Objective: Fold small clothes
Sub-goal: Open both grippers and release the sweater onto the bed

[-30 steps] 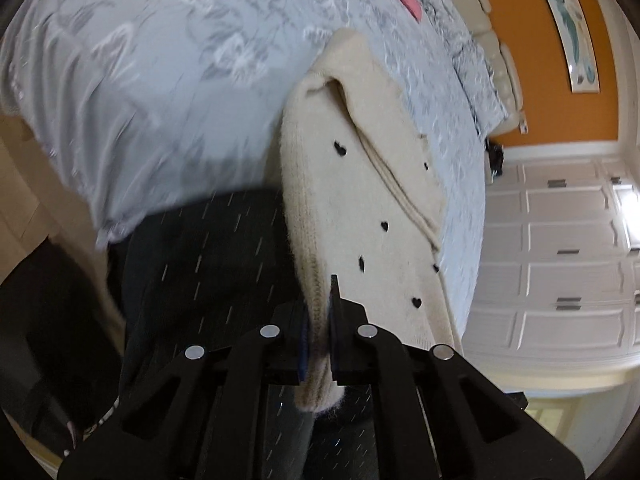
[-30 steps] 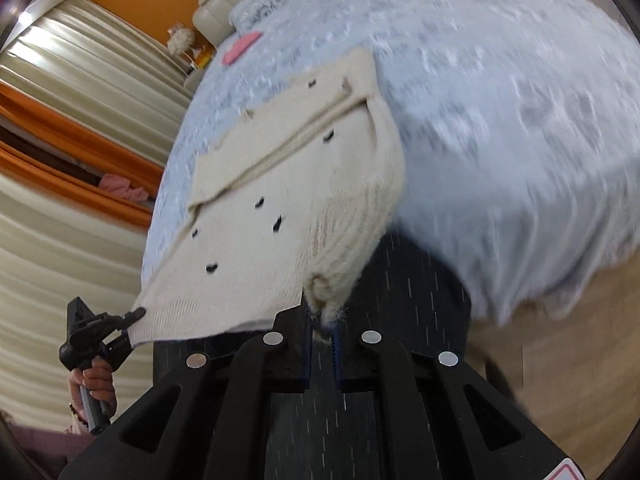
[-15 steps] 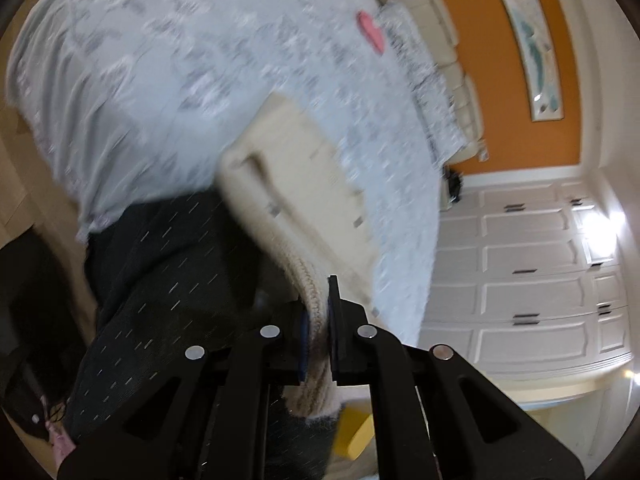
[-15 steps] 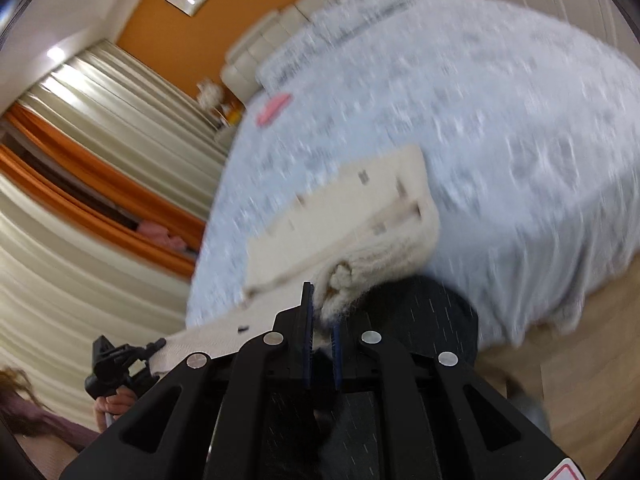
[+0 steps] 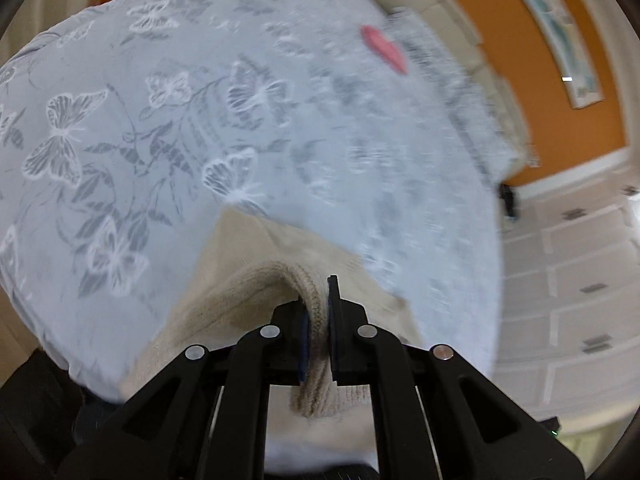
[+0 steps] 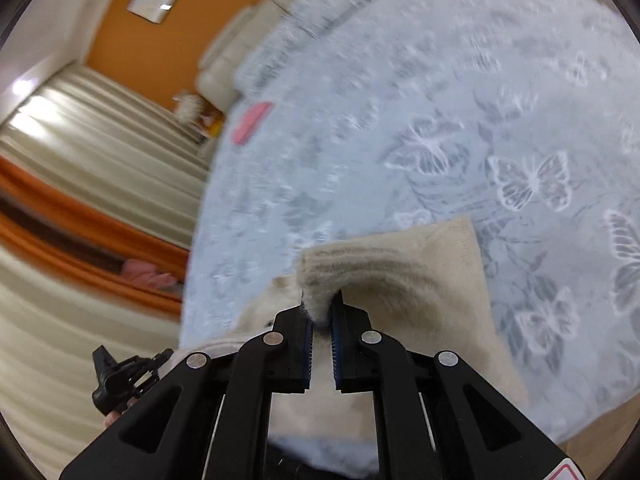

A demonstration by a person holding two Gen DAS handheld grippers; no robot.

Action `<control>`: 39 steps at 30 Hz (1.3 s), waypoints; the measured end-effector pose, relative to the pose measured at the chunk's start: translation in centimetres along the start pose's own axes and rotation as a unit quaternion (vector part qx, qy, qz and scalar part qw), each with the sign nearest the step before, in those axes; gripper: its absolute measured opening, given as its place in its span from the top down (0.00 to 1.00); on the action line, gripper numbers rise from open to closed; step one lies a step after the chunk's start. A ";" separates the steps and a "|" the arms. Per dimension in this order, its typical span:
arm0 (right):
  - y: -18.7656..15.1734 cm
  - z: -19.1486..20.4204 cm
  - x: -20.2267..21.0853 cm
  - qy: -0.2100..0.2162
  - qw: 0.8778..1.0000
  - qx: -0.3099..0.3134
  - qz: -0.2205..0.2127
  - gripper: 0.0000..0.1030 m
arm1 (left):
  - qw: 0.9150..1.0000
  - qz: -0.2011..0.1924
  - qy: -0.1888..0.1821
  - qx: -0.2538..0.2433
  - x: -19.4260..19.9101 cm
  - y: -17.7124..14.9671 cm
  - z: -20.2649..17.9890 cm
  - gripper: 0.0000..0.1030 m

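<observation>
Pinching ribbed edge of cream sweater (image 5: 256, 292), left gripper (image 5: 316, 308) and right gripper (image 6: 320, 320) each nip one end; fold runs crosswise, bed (image 5: 160, 120) directly ahead.

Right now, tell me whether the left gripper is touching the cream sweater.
Touching. In the left wrist view the left gripper has its jaws closed on a ribbed fold of the cream sweater, with knit pinched between both pads.

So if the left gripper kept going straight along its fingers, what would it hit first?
Probably the bedspread: the left gripper, clamped on the cream sweater, points across the bed, with only sweater folds ahead. Depth is unclear.
</observation>
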State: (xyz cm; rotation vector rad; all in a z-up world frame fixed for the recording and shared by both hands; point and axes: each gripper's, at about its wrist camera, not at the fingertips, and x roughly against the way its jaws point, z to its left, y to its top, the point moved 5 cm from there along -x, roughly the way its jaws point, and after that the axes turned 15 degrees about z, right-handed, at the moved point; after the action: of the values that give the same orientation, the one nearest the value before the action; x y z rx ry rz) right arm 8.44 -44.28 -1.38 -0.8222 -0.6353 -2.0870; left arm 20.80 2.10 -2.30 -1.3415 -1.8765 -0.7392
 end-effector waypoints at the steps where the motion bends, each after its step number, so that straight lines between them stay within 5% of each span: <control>1: 0.7 -0.7 -1.5 -0.014 1.000 -0.008 0.007 0.93 | 1.000 0.004 0.013 0.002 -1.5 0.7 0.3 0.94; 6: 3.4 -4.4 -8.0 -0.034 0.997 -0.050 0.045 0.89 | 0.997 0.018 0.061 0.031 -7.8 3.4 2.6 0.93; 10: 4.7 -5.8 -8.8 -0.034 0.996 -0.073 0.036 0.73 | 0.996 0.010 0.043 0.072 -9.7 4.4 4.3 0.88; 13: 4.9 -5.9 -6.1 -0.012 0.996 -0.090 -0.018 0.62 | 0.997 -0.008 0.010 0.081 -8.8 4.3 4.7 0.73; 15: 3.7 -5.8 -3.5 -0.008 0.995 -0.079 -0.062 0.54 | 0.996 -0.064 0.006 0.063 -6.0 3.6 4.3 0.53; 18: 1.8 -5.5 -3.7 -0.079 0.996 -0.028 -0.044 0.48 | 0.990 -0.141 0.025 -0.013 -1.8 1.8 3.1 0.32; 21: 0.0 -6.3 -5.6 -0.136 0.991 0.001 -0.006 0.48 | 0.989 -0.121 0.066 -0.056 -2.6 1.0 3.0 0.32; 26: 0.4 -7.2 -7.8 -0.150 0.989 -0.005 0.013 0.43 | 0.989 -0.062 0.117 -0.060 -6.0 1.1 4.1 0.32; 31: 2.8 -7.1 -10.4 -0.163 0.986 0.006 0.043 0.36 | 0.991 -0.029 0.105 -0.078 -8.7 2.9 3.0 0.42; 33: 3.2 -7.0 -11.3 -0.152 0.986 0.013 0.062 0.51 | 0.993 0.005 0.088 -0.081 -10.2 3.4 2.8 0.74; 34: 3.2 -7.0 -11.3 -0.161 0.985 0.020 0.063 0.89 | 0.993 0.016 0.087 -0.084 -10.6 3.5 2.8 0.84; 39: 3.0 -2.9 -5.3 -0.102 0.993 0.059 -0.013 0.93 | 0.995 -0.035 0.013 -0.095 -5.4 2.6 1.1 0.89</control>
State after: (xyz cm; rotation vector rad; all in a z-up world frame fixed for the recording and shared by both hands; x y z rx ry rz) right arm 12.49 -45.32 -6.68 -0.9713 -0.8748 -1.9830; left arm 24.18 0.78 -7.18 -1.3806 -1.8779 -0.9870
